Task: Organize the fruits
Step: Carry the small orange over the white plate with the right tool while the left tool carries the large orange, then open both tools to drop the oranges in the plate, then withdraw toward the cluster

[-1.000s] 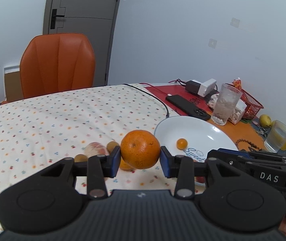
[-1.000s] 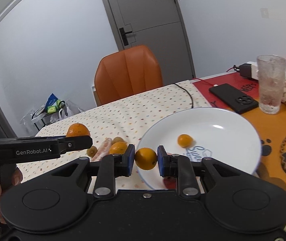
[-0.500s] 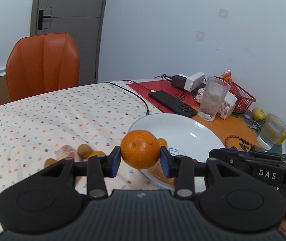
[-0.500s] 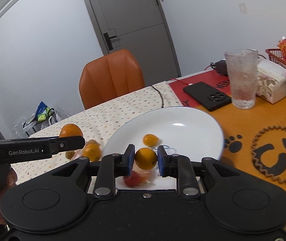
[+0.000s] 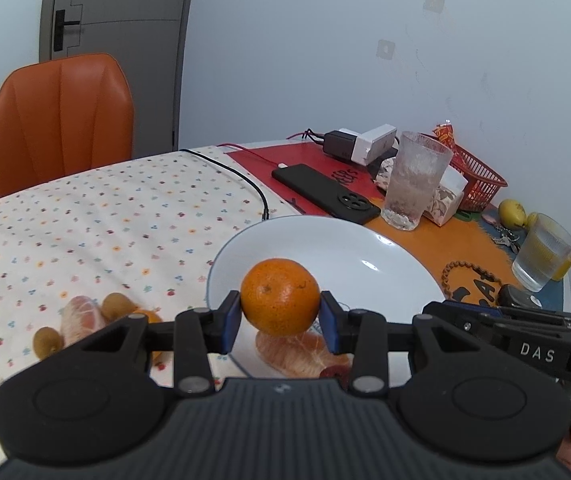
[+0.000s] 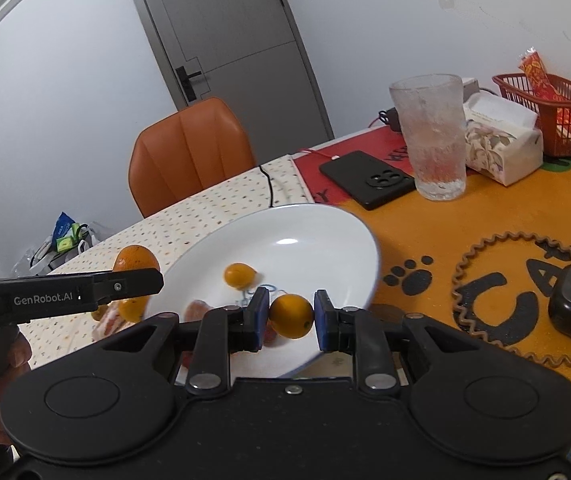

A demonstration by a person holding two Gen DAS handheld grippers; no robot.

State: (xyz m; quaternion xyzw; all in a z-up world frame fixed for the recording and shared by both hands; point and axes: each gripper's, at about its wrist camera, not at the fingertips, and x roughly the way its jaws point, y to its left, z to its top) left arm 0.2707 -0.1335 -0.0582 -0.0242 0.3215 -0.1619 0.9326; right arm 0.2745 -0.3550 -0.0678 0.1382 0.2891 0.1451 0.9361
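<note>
Left gripper (image 5: 280,317) clenched on mandarin (image 5: 280,297), centred between both pads, above white plate (image 5: 365,248) near rim. Right gripper (image 6: 290,321) grasps kumquat (image 6: 291,315) over plate.

The place was a room in a home, used for eating and daily life. A counter (image 5: 85,216) carried a cloth with small flowers, and an orange chair (image 5: 59,120) stood behind it near a grey door (image 5: 117,40) with a black handle. Personal things lay around: a black phone (image 5: 325,192) on its charging cable, a tall drinking glass (image 5: 415,180), a tissue box (image 6: 501,144), a red plastic basket (image 6: 553,120) with snack packets, and a cartoon mat (image 6: 485,240) with paw prints. Plastic bags (image 6: 61,240) lay on the floor by the plain white wall.
</note>
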